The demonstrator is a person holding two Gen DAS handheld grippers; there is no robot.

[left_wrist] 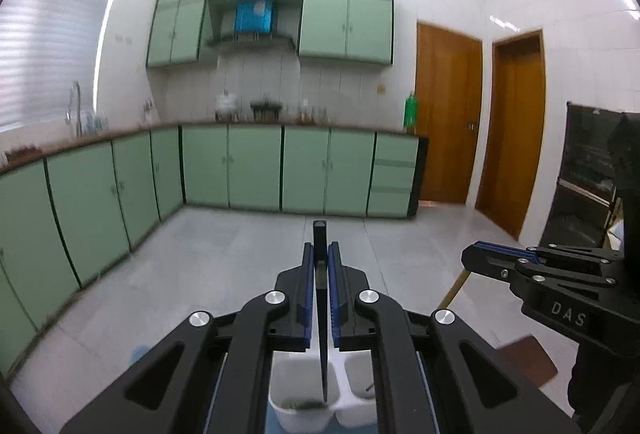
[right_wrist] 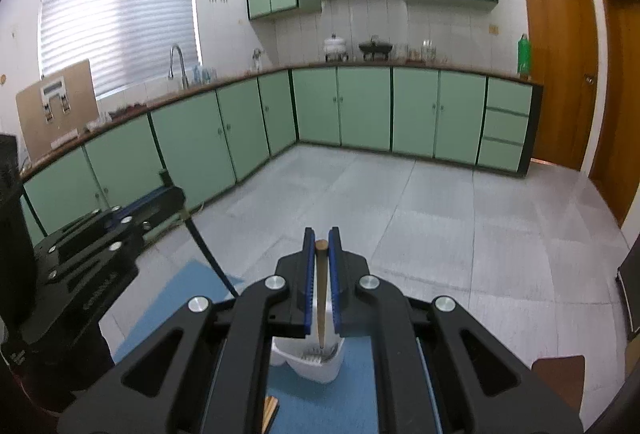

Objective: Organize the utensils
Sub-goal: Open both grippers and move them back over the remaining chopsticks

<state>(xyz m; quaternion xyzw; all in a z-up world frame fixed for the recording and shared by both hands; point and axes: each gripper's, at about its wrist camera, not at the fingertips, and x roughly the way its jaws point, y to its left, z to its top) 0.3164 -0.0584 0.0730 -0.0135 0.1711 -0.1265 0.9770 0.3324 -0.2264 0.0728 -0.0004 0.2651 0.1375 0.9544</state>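
Note:
My left gripper (left_wrist: 320, 254) is shut on a black chopstick (left_wrist: 322, 334) that hangs point-down over the left compartment of a white utensil holder (left_wrist: 296, 410). My right gripper (right_wrist: 321, 240) is shut on a wooden chopstick (right_wrist: 321, 298), its tip just above the white utensil holder (right_wrist: 316, 368), which has metal utensils inside. The right gripper also shows in the left wrist view (left_wrist: 472, 258), holding the wooden stick (left_wrist: 454, 290). The left gripper shows in the right wrist view (right_wrist: 176, 193) with the black chopstick (right_wrist: 208, 254).
The holder stands on a blue mat (right_wrist: 328, 406). More wooden chopsticks (right_wrist: 270, 412) lie on the mat near me. A brown table corner (right_wrist: 560, 378) shows at the right. Green kitchen cabinets (right_wrist: 340, 109) and a tiled floor lie beyond.

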